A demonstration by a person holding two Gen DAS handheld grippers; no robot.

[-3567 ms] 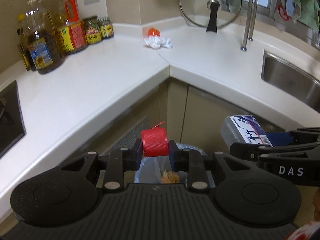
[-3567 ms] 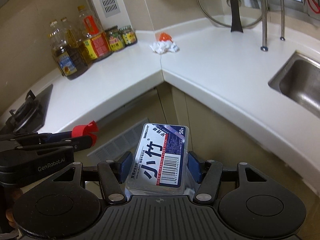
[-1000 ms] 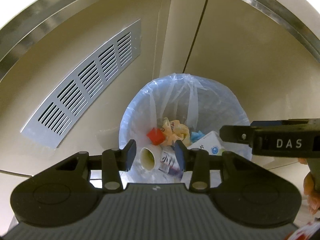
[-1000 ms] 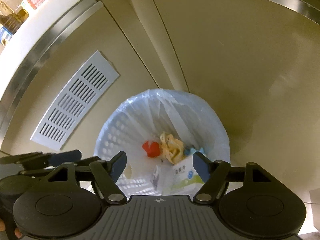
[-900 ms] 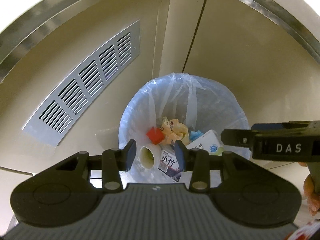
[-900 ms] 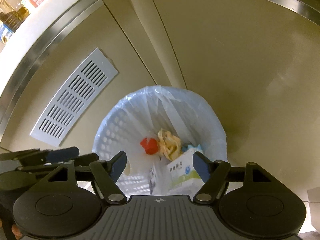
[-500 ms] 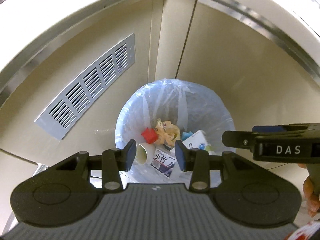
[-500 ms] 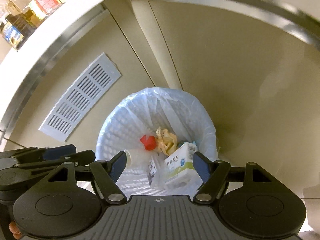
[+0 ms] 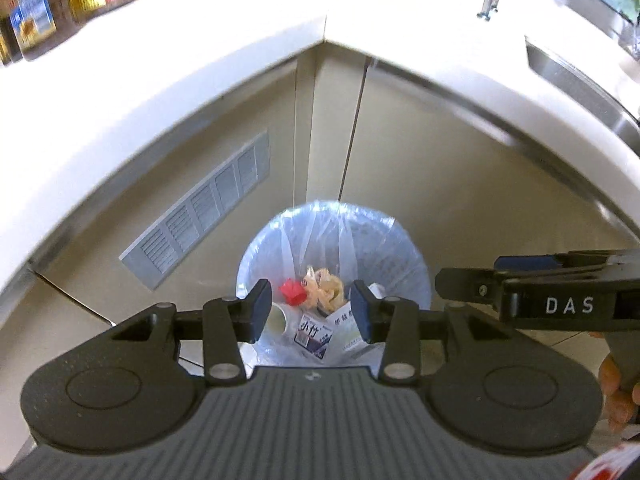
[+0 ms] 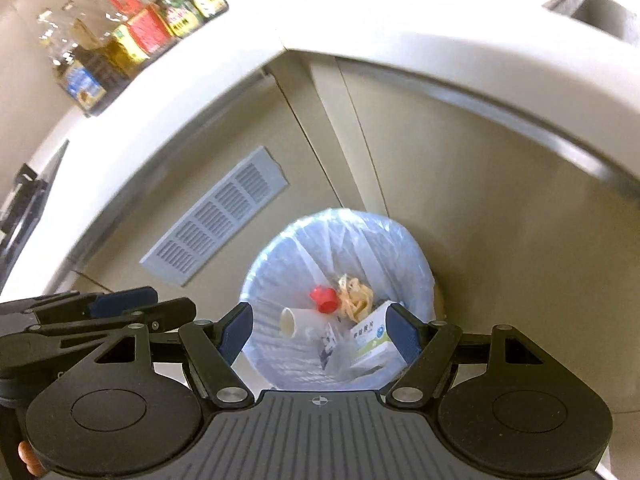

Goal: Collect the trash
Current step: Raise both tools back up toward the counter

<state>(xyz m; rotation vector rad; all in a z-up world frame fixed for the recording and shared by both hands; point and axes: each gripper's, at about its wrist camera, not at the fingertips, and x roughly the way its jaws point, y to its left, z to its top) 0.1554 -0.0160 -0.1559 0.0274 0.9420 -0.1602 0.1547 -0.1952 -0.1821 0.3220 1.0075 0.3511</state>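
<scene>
Presently both claws held wide, empty, above lined trash bin (image 9: pixel 404 248): left gripper (image 9: pixel 311 312), right gripper (image 10: pixel 320 330). Red cap (image 10: pixel 324 298), floss box (image 9: pixel 315 332), paper cup (image 10: pixel 289 322), carton (image 10: pixel 370 340) seen deposited inside. Countertop (image 9: pixel 200 52) scraps judged outstanding; blurred.

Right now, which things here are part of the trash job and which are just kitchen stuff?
Trash job: trash bin; red cap; paper cup; floss box; medicine box; crumpled wrapper.

Just lying about: oil bottles; jars; sink; vent grille.
</scene>
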